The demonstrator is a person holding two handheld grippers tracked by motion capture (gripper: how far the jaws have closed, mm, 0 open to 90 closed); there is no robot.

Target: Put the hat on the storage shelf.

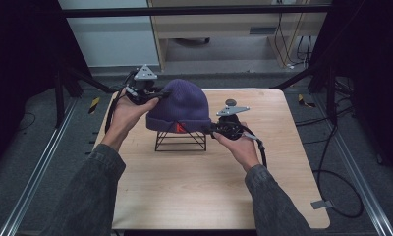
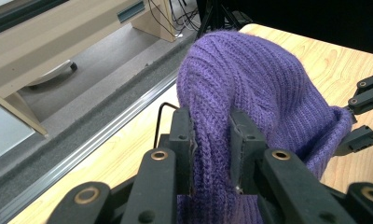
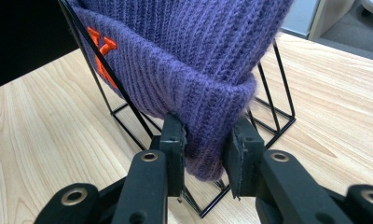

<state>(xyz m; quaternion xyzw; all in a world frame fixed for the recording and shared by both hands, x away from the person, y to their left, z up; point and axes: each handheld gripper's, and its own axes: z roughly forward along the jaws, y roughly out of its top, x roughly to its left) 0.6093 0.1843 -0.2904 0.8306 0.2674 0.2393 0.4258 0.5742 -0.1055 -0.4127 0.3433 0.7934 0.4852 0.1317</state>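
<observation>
We are working at a light wooden table, where a black wire-frame stand is sitting near the middle and carrying a purple ribbed knit beanie draped over its top. The beanie is showing an orange embroidered mark on its folded cuff, facing our side of the table. Our left gripper is reaching in at the far left side of the beanie, and its two black jaws are clamping a raised fold of the knit between them. Our right gripper is coming in at the beanie's right, low down, with its jaws pinching the bottom edge of the folded cuff just above the stand's wires.
</observation>
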